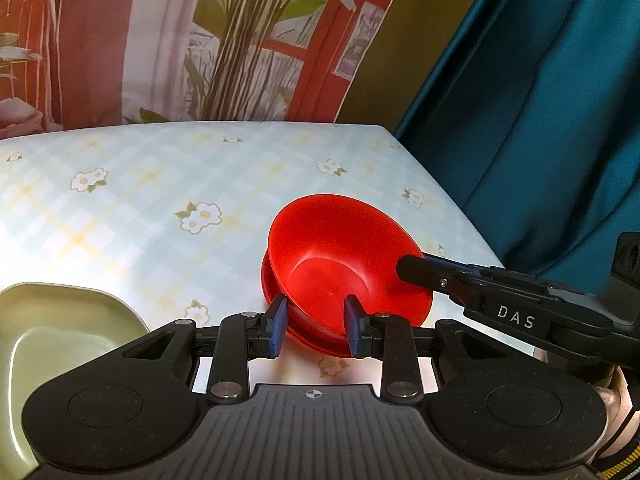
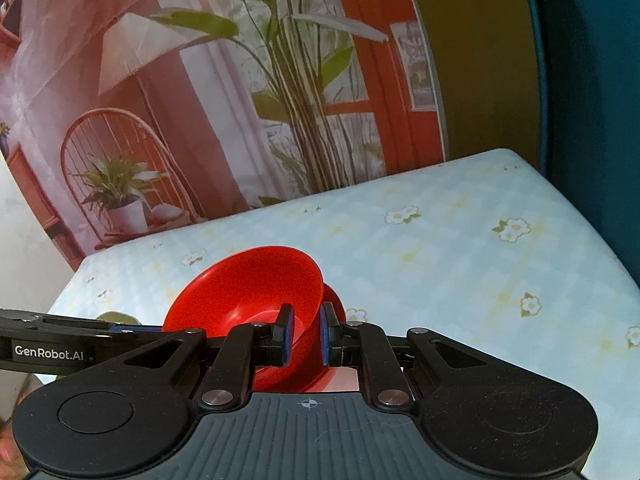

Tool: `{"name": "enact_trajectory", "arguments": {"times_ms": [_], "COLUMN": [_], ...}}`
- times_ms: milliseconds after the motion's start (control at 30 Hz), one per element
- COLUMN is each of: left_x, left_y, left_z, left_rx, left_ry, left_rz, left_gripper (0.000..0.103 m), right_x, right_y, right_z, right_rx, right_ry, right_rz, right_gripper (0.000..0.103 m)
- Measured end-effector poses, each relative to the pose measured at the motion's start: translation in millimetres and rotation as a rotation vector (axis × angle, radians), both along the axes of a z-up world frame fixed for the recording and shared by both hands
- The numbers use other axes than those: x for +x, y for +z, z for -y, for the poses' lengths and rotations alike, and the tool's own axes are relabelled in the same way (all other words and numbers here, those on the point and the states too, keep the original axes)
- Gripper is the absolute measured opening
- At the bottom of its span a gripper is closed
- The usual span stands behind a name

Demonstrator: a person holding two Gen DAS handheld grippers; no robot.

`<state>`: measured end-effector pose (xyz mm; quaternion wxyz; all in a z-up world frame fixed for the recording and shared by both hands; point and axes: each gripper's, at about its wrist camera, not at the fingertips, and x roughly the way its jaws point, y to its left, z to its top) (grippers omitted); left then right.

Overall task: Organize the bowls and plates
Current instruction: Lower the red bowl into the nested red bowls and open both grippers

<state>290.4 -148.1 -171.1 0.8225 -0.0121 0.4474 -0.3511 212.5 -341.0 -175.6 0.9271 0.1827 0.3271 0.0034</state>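
bowl (image 1: 336, 256) over plate (image 1: 416, 300), dish (image 1: 60, 332) left

White letters "DAS" stand on the black side of the right gripper (image 1: 412, 266) in the left wrist view, and "GenRobot.AI" stands in white on the black side of the left gripper (image 2: 132, 326) in the right wrist view.

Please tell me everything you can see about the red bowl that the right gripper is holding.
The glossy red plastic-looking bowl is round, with a wide flaring wall and a flat, empty bottom. It is tilted, not level. The right gripper has its jaws shut on the bowl's rim, one pad inside the wall and one outside. Below it lies a red round plate on the flowered tablecloth; whether they touch is unclear.
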Motion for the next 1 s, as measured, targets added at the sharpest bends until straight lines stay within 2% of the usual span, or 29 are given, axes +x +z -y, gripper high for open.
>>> {"name": "enact_trajectory", "arguments": {"times_ms": [800,1000], "left_x": [1,2], "left_y": [-5,-4], "left_z": [11,10], "left_rx": [0.062,0.067], "left_ry": [-0.001,0.015], "left_rz": [0.028,0.034], "left_gripper": [0.032,0.039], "right_x": [-2,-4], "right_y": [-10,-10], "right_z": [1,2], "right_rx": [-0.007,-0.017], "right_ry": [-0.026,-0.041], "right_rz": [-0.029,-0.032], "right_gripper": [0.016,0.021]}}
